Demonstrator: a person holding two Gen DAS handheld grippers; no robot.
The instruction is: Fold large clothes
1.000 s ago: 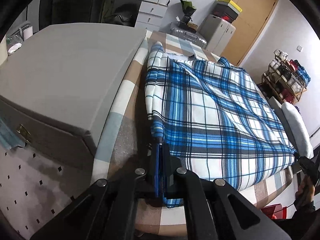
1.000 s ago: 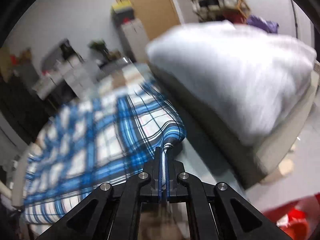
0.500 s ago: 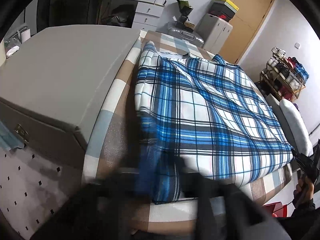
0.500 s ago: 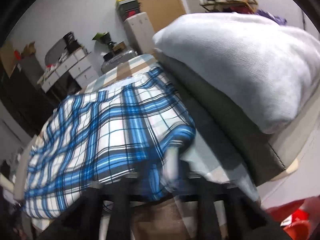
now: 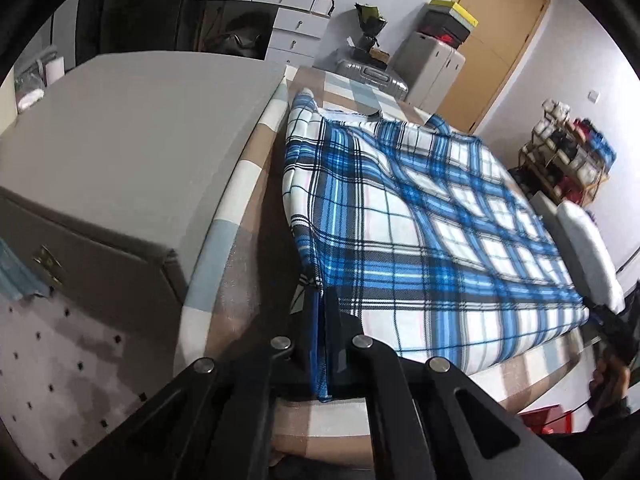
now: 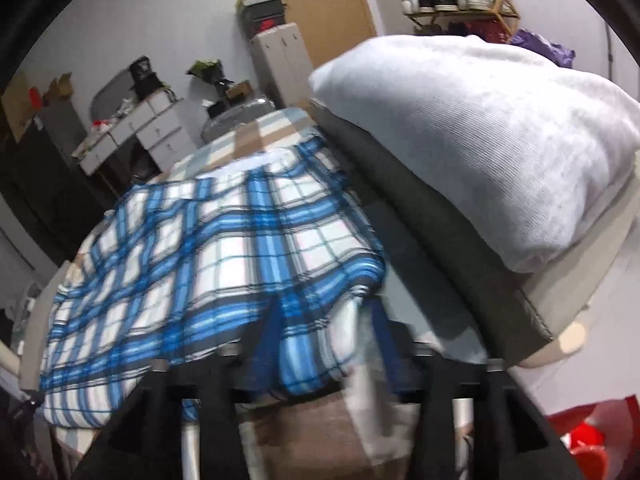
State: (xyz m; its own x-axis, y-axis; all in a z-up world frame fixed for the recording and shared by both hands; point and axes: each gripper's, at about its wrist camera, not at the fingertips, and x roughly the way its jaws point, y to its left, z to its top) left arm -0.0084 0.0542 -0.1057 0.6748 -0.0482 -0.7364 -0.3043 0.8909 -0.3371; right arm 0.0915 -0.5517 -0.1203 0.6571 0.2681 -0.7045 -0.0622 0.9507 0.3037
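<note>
Plaid shirt (image 5: pixel 432 240) lies spread on the checked bed (image 5: pixel 224 216), stretching away from both sets of fingers toward the far end, its near hem strung crosswise between my two hands. On my left gripper (image 5: pixel 322 344) the jaws are closed on the near left corner, a blue fold of cloth pinched upright between them. My right gripper (image 6: pixel 320 356) is blurred, but its jaws stand wide apart and the right corner droops loose in the gap, touching neither side as far as I can tell. So the left hand alone has the cloth, and any fold away from me hinges on that left corner; I'd judge the right needs to re-grip before the hem can be carried evenly.

Against a second ago: both corners were clamped then, the right one neatly between shut fingers. Now the right has let go and its corner has slumped beside the grey cushion (image 6: pixel 440 232) under the white pillow (image 6: pixel 500 136). The left remains clamped, and the cloth looks flatter.
</note>
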